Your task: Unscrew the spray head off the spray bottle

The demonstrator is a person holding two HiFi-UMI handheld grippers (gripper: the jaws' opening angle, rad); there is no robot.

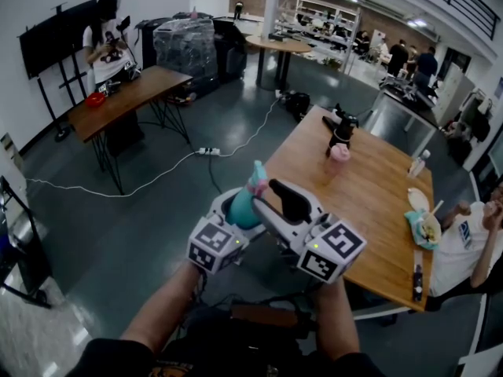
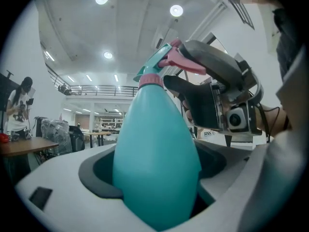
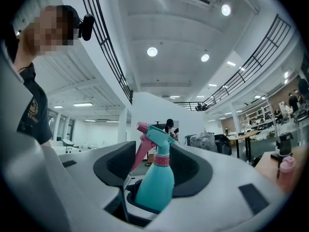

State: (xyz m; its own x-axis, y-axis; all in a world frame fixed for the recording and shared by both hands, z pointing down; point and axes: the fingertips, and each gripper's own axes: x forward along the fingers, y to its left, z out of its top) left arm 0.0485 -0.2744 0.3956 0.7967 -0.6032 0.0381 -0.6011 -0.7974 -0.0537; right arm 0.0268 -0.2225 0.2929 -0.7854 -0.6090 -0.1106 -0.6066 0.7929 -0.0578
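While held up over the floor, just beside the wooden table (image 1: 369, 203), sits clamped by its teal body: spray bottle (image 2: 157, 149), tight in the left gripper (image 1: 234, 214). Straddled, not squeezed, by the wide-open right gripper (image 1: 273, 199): spray head (image 3: 157, 137). Seen only from the left gripper view: one right jaw lying over the pink trigger (image 2: 186, 64). Seen only from the right gripper view: clear gaps either side of the pink collar (image 3: 162, 160).
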